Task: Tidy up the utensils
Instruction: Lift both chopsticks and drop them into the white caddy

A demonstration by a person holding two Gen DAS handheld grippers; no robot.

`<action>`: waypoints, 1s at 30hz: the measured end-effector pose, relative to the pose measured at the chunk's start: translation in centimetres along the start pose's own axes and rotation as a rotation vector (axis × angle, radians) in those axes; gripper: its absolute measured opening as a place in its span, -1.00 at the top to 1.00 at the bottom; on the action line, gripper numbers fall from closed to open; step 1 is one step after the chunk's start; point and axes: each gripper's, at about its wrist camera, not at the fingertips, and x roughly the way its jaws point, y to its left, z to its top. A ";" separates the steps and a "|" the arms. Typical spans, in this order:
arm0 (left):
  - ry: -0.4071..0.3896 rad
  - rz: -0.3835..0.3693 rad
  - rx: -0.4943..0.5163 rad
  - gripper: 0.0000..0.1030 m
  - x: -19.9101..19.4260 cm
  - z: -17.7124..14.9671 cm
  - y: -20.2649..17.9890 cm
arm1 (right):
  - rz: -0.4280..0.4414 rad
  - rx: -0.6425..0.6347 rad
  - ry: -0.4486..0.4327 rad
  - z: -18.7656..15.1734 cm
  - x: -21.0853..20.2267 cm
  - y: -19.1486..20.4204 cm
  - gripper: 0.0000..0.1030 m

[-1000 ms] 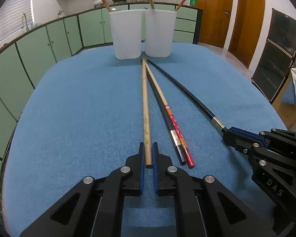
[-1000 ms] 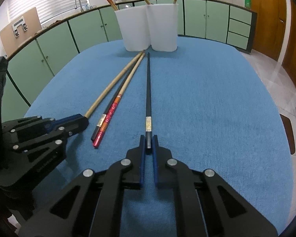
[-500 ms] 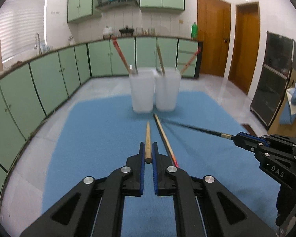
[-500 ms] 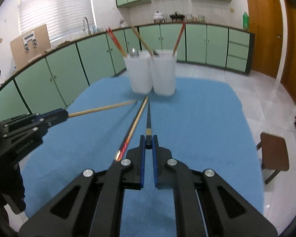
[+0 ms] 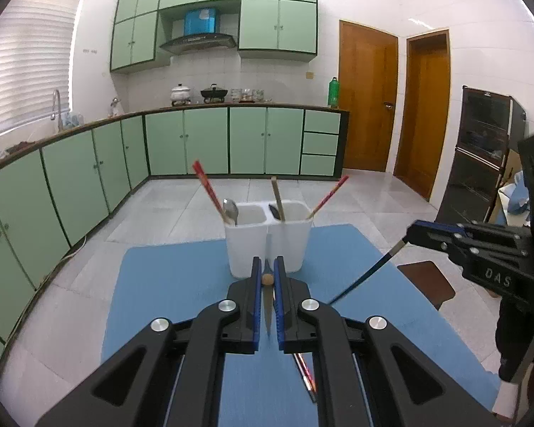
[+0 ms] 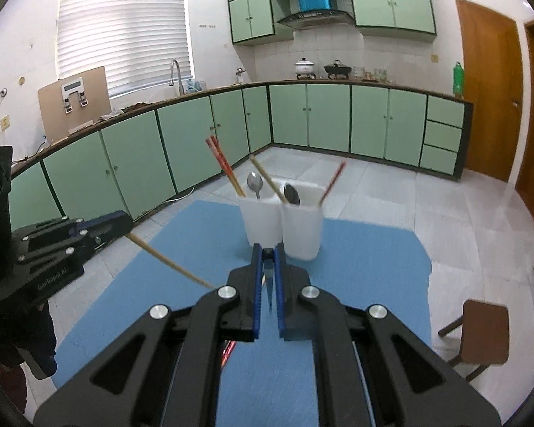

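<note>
a green-cabinet kitchen surrounds the blue mat. the left gripper pinches the wooden chopstick by its end; the right gripper pinches the black chopstick. both hang above the mat, near the white holders.

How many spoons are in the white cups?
2. One silver spoon stands in the left cup; one dark spoon stands in the right cup. The cup walls could hide more lower down.
</note>
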 end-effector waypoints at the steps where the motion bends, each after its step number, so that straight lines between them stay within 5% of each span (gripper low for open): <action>1: 0.000 -0.002 0.003 0.87 0.5 0.3 0.0 | 0.008 -0.004 0.006 0.6 0.3 -0.1 0.89; 14: -0.046 -0.022 0.024 0.87 1.7 4.6 0.8 | 0.062 0.009 -0.042 7.3 -0.2 -2.1 0.89; 25: -0.214 0.012 0.026 0.87 3.1 13.6 1.1 | -0.013 0.011 -0.210 15.6 0.6 -4.0 0.89; 30: -0.216 0.042 0.023 0.87 6.4 15.0 1.4 | -0.041 0.036 -0.225 16.9 3.9 -5.8 0.89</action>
